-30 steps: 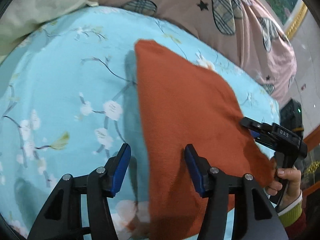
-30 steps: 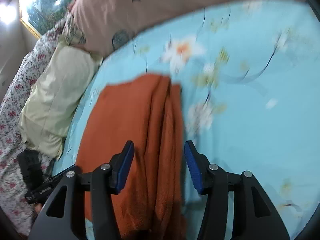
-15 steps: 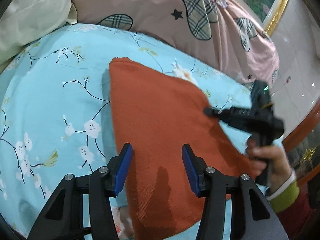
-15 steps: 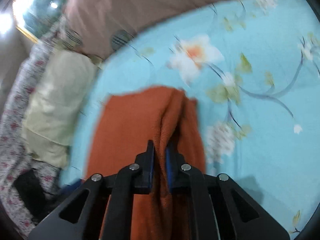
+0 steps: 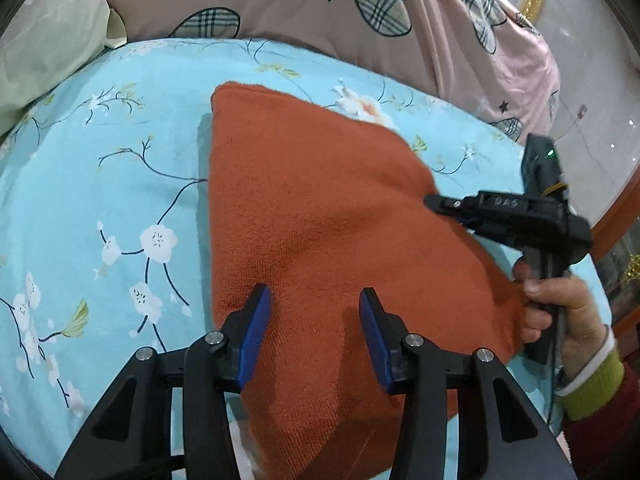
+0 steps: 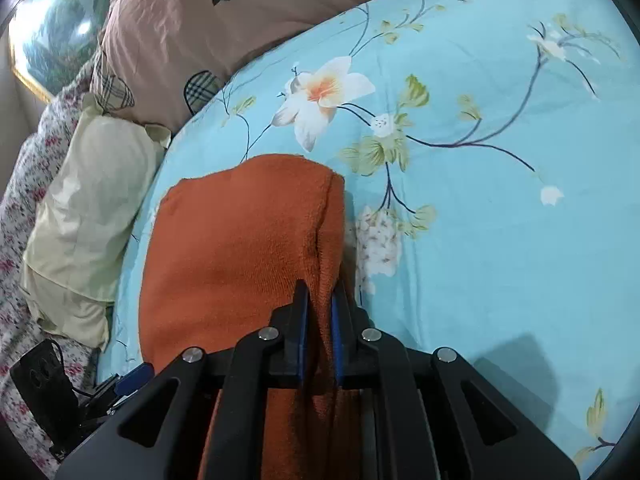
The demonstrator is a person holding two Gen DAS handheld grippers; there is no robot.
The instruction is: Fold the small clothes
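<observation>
The orange cloth [image 5: 320,216] lay on the blue flowered bedsheet [image 5: 120,152], folded over so that its far end formed a rounded doubled edge, with its right-hand side gathered into a raised ridge in the right wrist view [image 6: 240,248]. That ridge ran straight back between the fingers of the right gripper [image 6: 319,312], whose blue pads were pinched tight on the fabric with only the thickness of the cloth between them. In the left wrist view the same gripper [image 5: 444,205] showed from the side at the cloth's right edge, held by a hand [image 5: 560,312] in a sleeve with a yellow-green cuff [image 5: 592,388]. The left gripper [image 5: 316,320] hung over the near part of the cloth with its jaws partly apart; they had just been closing, the cloth lay under and between the blue pads [image 5: 256,328], and the pads pressed on nothing that could be seen. Whether their tips touched the fabric could not be told. Beyond the cloth a pink quilt [image 5: 360,32] with plaid leaf patches and black stars was bunched along the far side of the bed. A pale yellow-green pillow [image 6: 92,208] sat to the left of the cloth, and a black power strip [image 6: 40,388] lay low at the left edge of the right wrist view.
</observation>
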